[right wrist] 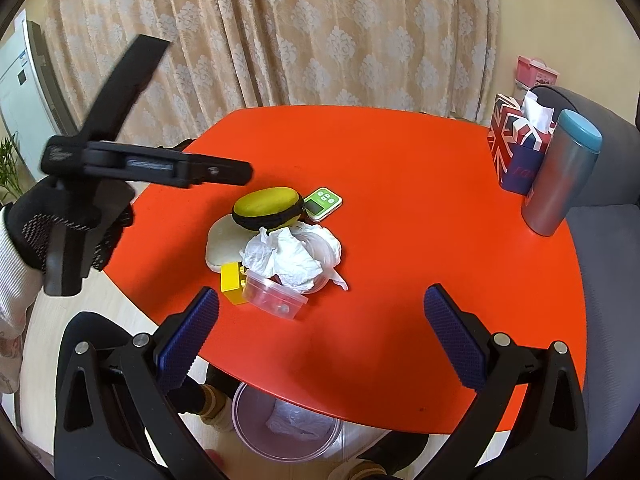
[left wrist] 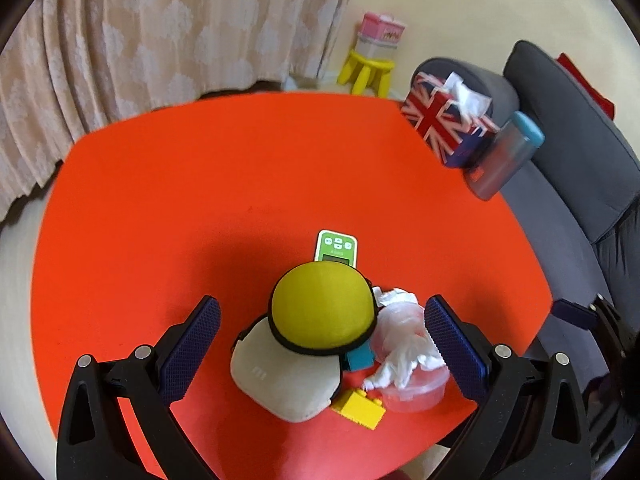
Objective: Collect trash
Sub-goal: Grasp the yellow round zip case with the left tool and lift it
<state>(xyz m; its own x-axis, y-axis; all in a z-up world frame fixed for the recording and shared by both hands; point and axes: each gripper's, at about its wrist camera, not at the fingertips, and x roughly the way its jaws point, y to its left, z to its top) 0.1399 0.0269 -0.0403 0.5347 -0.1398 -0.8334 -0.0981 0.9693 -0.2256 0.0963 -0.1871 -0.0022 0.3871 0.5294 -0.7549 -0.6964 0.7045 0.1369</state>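
A crumpled white tissue (right wrist: 288, 256) lies over a clear plastic tub (right wrist: 276, 298) in a small pile on the red table (right wrist: 400, 200). In the left wrist view the tissue (left wrist: 400, 354) sits just inside the right finger. My left gripper (left wrist: 322, 308) is open and hovers above the pile, straddling a yellow round case (left wrist: 320, 320). My right gripper (right wrist: 322, 300) is open too, low over the table's near edge, just short of the tissue. A gloved hand (right wrist: 72, 224) holds the left gripper (right wrist: 238, 170) beside the pile.
The pile also holds a beige pouch (right wrist: 222, 244), a yellow brick (right wrist: 232, 280) and a green timer (right wrist: 322, 204). A flag-print tissue box (right wrist: 516, 144) and a grey tumbler (right wrist: 560, 176) stand at the right edge by a grey sofa (right wrist: 608, 280). A clear bin (right wrist: 280, 428) stands under the table.
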